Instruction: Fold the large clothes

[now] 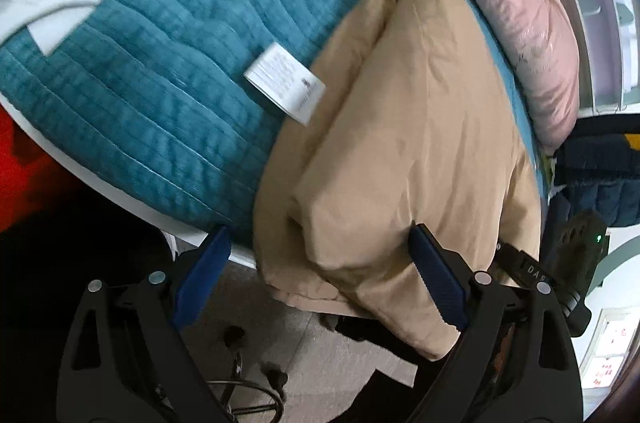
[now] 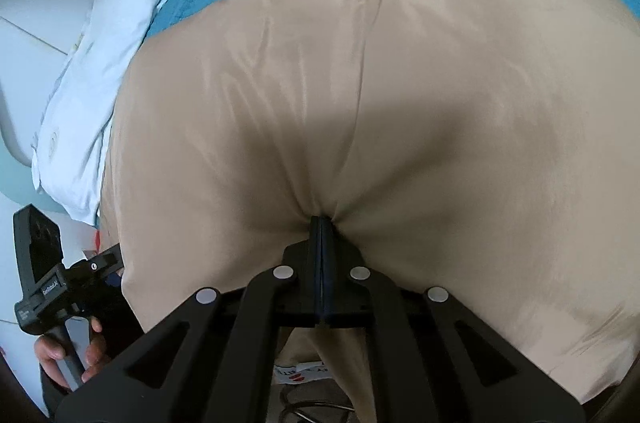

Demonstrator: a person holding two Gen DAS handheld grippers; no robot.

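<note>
A large tan garment (image 1: 404, 127) lies folded in layers on the teal quilt (image 1: 160, 71), its near end hanging over the bed edge. My left gripper (image 1: 320, 255) is open, its blue pads (image 1: 436, 283) spread on either side of the garment's near folded corner. In the right wrist view the tan garment (image 2: 360, 83) fills most of the frame. My right gripper (image 2: 321, 223) is shut on a pinch of its cloth, which puckers at the fingertips. The other gripper's handle (image 2: 44, 275) and a hand show at lower left.
A pink pillow (image 1: 532, 23) lies along the far side of the bed. A white care label (image 1: 284, 83) sits on the quilt. White bedding (image 2: 92, 83) lies left of the garment. Dark blue clothing (image 1: 600, 167) is at right. Floor with cables (image 1: 248, 383) is below the bed edge.
</note>
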